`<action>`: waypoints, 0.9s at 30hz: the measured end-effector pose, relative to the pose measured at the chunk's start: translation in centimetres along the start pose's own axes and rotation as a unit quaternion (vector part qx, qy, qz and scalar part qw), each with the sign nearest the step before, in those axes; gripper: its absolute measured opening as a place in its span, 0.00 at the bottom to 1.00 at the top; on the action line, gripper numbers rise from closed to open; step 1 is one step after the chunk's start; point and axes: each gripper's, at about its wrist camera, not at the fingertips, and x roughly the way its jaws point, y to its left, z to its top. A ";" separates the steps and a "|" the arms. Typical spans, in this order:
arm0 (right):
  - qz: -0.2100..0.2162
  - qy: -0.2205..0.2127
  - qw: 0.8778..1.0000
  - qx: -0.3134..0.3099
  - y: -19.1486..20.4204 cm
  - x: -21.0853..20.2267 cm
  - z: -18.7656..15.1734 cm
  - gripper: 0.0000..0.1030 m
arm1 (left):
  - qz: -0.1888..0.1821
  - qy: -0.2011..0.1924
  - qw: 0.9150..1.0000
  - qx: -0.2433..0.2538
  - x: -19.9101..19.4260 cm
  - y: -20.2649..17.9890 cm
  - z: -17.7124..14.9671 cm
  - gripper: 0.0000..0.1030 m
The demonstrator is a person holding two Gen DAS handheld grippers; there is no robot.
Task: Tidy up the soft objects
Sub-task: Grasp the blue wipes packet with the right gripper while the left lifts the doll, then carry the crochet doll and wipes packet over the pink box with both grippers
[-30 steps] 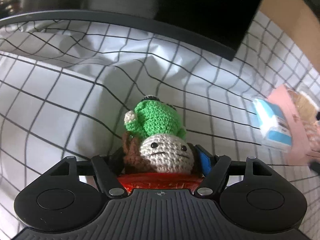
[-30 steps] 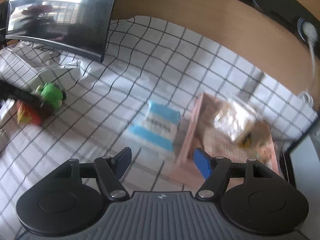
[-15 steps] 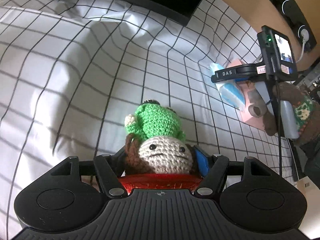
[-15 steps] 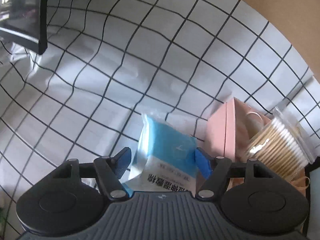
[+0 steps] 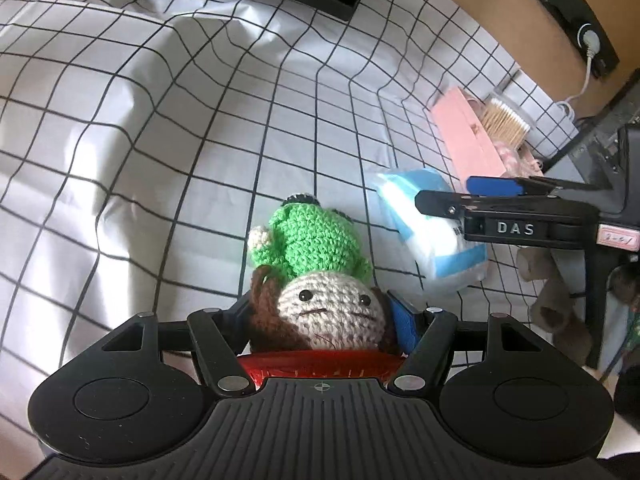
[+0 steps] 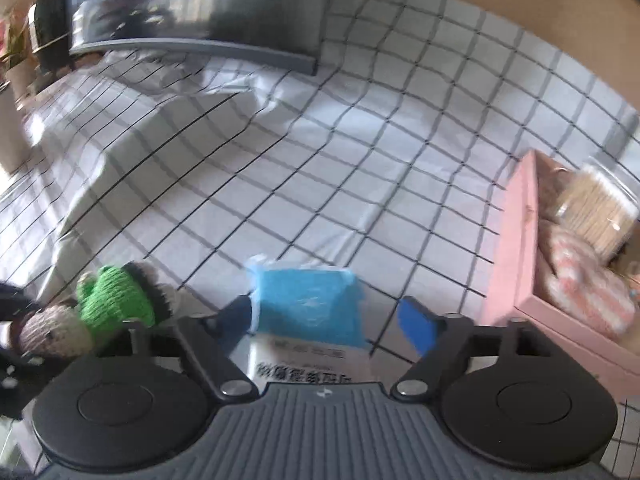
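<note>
My left gripper (image 5: 320, 316) is shut on a crochet doll (image 5: 316, 272) with a green body, a beige face and brown hair; a red part shows under its head. The doll (image 6: 108, 304) also appears at the lower left of the right wrist view. A blue and white tissue pack (image 6: 308, 308) lies on the checked cloth between the fingers of my right gripper (image 6: 328, 316), whose jaws are opening; the right pad stands clear of the pack. From the left wrist view, the right gripper (image 5: 460, 196) hangs over the same pack (image 5: 436, 240), just right of the doll.
A pink box (image 6: 516, 260) at the right holds a tub of cotton swabs (image 6: 596, 216) and a pink striped soft item (image 6: 580, 280). A dark monitor (image 6: 240, 12) stands at the back. The checked cloth (image 5: 160, 140) is wrinkled and otherwise bare.
My left gripper carried the doll toward the tissue pack and pink box. My right gripper swung left with the pack between its fingers and its jaws widened; the doll came into its view.
</note>
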 end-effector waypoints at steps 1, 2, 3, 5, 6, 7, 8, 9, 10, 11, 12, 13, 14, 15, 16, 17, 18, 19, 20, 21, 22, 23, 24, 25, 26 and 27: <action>0.001 0.003 1.000 0.008 -0.1 0.3 0.0 0.81 | 0.003 0.000 1.000 -0.002 0.0 -0.2 -0.1 0.70; 0.008 0.016 1.000 0.016 -0.3 1.2 0.2 0.81 | 0.007 -0.001 1.000 -0.004 -0.1 -0.4 -0.2 0.70; 0.016 0.027 0.999 0.022 -0.4 1.9 0.2 0.81 | 0.012 0.000 1.000 -0.004 -0.1 -0.6 -0.3 0.70; 0.040 0.041 0.998 0.037 -0.5 2.4 0.0 0.71 | 0.021 0.001 1.000 0.002 -0.3 -1.2 -0.4 0.70; 0.056 0.048 0.996 0.040 -0.5 2.1 -0.4 0.51 | 0.026 0.001 1.000 0.008 -0.4 -1.6 -0.5 0.70; 0.073 0.052 0.995 0.042 -0.7 1.8 -0.8 0.51 | 0.029 0.002 0.999 0.016 -0.6 -2.0 -0.5 0.69; 0.094 0.051 0.993 0.054 -1.2 1.0 -1.3 0.51 | 0.032 0.003 0.999 0.024 -0.7 -2.5 -0.6 0.69; 0.107 0.046 0.991 0.068 -1.9 -0.1 -1.9 0.51 | 0.031 0.003 0.999 0.034 -0.9 -3.0 -0.7 0.69; 0.109 0.040 0.990 0.077 -2.6 -1.2 -2.4 0.50 | 0.028 0.004 0.999 0.045 -1.0 -3.7 -0.8 0.69; 0.100 0.029 0.991 0.080 -3.3 -2.8 -3.1 0.50 | 0.021 0.006 0.998 0.056 -1.2 -4.4 -0.9 0.69; 0.085 0.012 0.993 0.081 -4.2 -4.8 -4.0 0.50 | 0.012 0.008 0.998 0.068 -1.4 -5.2 -0.9 0.69; 0.074 -0.001 0.994 0.083 -5.0 -6.3 -4.7 0.50 | -0.002 0.011 0.997 0.080 -1.5 -6.2 -0.9 0.69; 0.063 -0.017 0.994 0.089 -6.0 -8.1 -5.7 0.50 | -0.018 0.014 0.996 0.089 -1.6 -7.2 -0.8 0.69; 0.052 -0.032 0.994 0.095 -7.1 -9.8 -6.8 0.50 | -0.032 0.017 0.995 0.096 -1.6 -8.1 -0.5 0.69; 0.037 -0.042 0.993 0.103 -8.2 -11.1 -7.9 0.50 | -0.046 0.017 0.993 0.106 -1.6 -9.2 -0.1 0.69; 0.022 -0.047 0.992 0.114 -9.5 -12.0 -8.7 0.50 | -0.058 0.015 0.991 0.117 -1.4 -10.5 0.5 0.69; 0.009 -0.051 0.991 0.127 -10.5 -12.8 -9.5 0.51 | -0.064 0.011 0.990 0.126 -1.1 -11.7 1.4 0.69; -0.004 -0.055 0.988 0.143 -11.7 -13.6 -10.6 0.51 | -0.067 0.008 0.989 0.135 -0.7 -13.0 2.4 0.69; -0.016 -0.058 0.987 0.152 -12.6 -14.2 -11.3 0.51 | -0.069 0.003 0.987 0.144 -0.4 -14.3 3.3 0.69; -0.030 -0.062 0.985 0.158 -13.5 -14.7 -12.1 0.51 | -0.074 -0.008 0.985 0.154 -0.1 -15.6 4.6 0.69; -0.043 -0.066 0.984 0.160 -14.1 -15.1 -12.7 0.50 | -0.080 -0.024 0.983 0.163 0.2 -17.1 6.3 0.69; -0.055 -0.070 0.982 0.164 -14.7 -15.4 -13.1 0.50 | -0.084 -0.039 0.981 0.168 0.4 -18.2 7.5 0.69; -0.062 -0.073 0.981 0.169 -15.1 -15.7 -13.5 0.51 | -0.090 -0.061 0.979 0.171 0.9 -19.7 9.2 0.69; -0.064 -0.074 0.979 0.176 -15.7 -15.8 -13.8 0.51 | -0.094 -0.082 0.978 0.170 1.3 -20.9 10.5 0.69; -0.065 -0.073 0.978 0.182 -16.1 -15.9 -14.1 0.51 | -0.100 -0.103 0.976 0.166 2.0 -22.2 11.9 0.70; -0.066 -0.071 0.978 0.185 -16.4 -15.8 -14.2 0.51 | -0.112 -0.122 0.973 0.157 3.2 -23.4 13.2 0.70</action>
